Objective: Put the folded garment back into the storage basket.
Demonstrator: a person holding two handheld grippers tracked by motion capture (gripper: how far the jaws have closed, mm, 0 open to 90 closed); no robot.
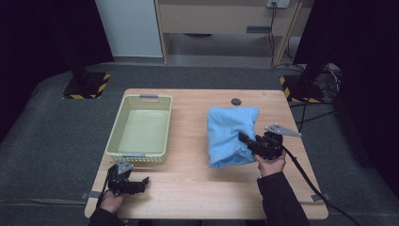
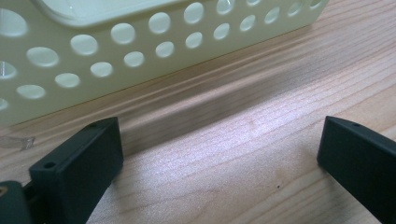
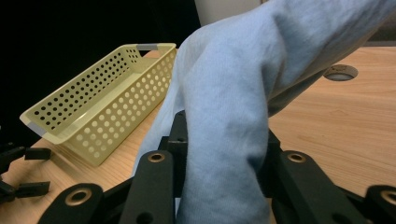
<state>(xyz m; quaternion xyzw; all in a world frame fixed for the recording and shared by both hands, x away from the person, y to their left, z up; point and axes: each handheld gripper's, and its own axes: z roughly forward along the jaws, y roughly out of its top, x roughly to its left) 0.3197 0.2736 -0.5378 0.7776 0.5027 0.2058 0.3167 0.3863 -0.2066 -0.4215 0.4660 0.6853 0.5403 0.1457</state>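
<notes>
While a wooden table (image 1: 188,188) carries the scene, a pale yellow perforated basket (image 1: 141,129) sits on its left half and a light blue cloth (image 1: 230,134) lies bunched on the right half, well apart from the basket. At the cloth's near right edge, the right gripper (image 1: 247,141) has its jaws clamped on a fold of the fabric, which in the right gripper view rises as a thick blue band (image 3: 229,140) between the two black jaws. By the table's near left corner, just in front of the basket, the left gripper (image 1: 139,183) rests low over the wood with its jaws spread wide and nothing between them. Grey strips on the basket's rims look like tape, though any writing on them is too small to read.
</notes>
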